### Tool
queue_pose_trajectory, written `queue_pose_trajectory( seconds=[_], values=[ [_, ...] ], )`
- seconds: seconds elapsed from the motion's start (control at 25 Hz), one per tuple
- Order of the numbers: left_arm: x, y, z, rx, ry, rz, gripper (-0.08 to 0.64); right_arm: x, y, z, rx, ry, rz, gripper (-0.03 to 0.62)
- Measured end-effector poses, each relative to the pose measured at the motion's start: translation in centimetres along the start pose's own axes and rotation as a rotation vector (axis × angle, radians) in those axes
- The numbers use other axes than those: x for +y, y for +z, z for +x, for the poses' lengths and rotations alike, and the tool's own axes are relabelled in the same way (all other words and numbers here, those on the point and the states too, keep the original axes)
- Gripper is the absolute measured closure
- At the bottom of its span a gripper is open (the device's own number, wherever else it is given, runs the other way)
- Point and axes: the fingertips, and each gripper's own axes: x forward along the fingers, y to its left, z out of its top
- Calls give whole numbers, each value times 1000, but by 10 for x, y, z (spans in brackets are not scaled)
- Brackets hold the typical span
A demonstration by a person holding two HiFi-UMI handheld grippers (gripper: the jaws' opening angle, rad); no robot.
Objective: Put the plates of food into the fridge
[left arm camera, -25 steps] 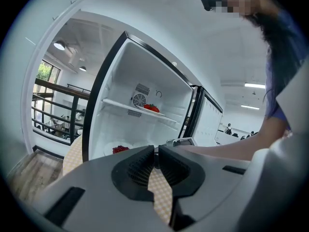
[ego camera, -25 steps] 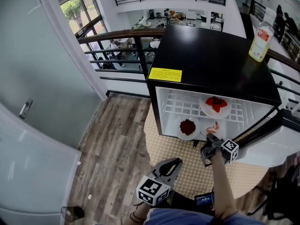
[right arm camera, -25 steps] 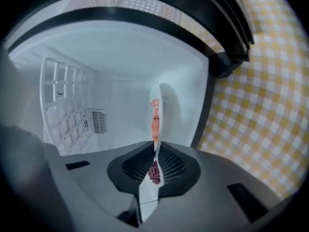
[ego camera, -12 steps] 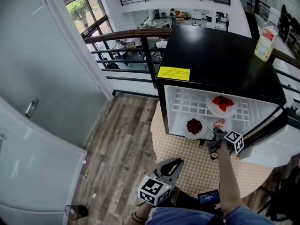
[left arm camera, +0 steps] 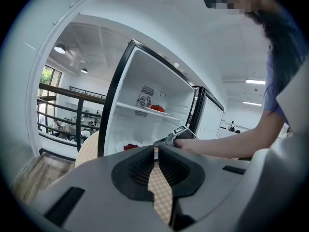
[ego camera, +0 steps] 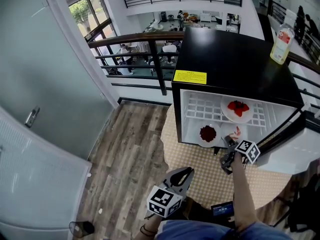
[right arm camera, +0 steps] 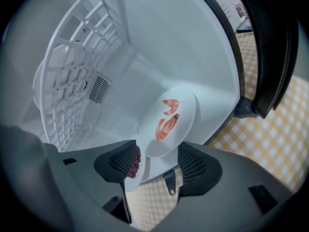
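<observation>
A small black fridge (ego camera: 235, 59) stands open. A plate of strawberries (ego camera: 237, 109) rests on its wire shelf. On the fridge floor lie a plate of dark red berries (ego camera: 207, 134) and a plate of shrimp (ego camera: 234, 132). My right gripper (ego camera: 229, 145) is at the fridge mouth. Its jaws have just been opening. In the right gripper view the shrimp plate's (right arm camera: 171, 120) near rim lies between the right gripper's (right arm camera: 157, 161) spread jaws, untouched by the pads. My left gripper (ego camera: 182, 176) hangs low in front, shut and empty, also seen as the left gripper (left arm camera: 156, 151) facing the fridge.
A bottle of yellow liquid (ego camera: 280, 44) stands on the fridge top. The fridge door (ego camera: 295, 134) hangs open at the right. The fridge sits on a round table with a yellow checked cloth (ego camera: 200, 169). A dark railing (ego camera: 135, 39) runs behind, with wooden floor (ego camera: 130, 154) at the left.
My right gripper has rolled and its jaws have spread apart, letting go of the shrimp plate on the fridge floor. The left gripper has hardly moved.
</observation>
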Motion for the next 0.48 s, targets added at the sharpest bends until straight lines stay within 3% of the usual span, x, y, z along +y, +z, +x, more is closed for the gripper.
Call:
queue_pose_trajectory(
  seconds=[0.32,0.48],
  values=[
    [5,-3,-11,2,-29,2,526,-9,-41,-31,39,25,-29,331],
    [7,-4,-16,2,-53,3,526,3,-67,-58,46,67,-129,435]
  ],
)
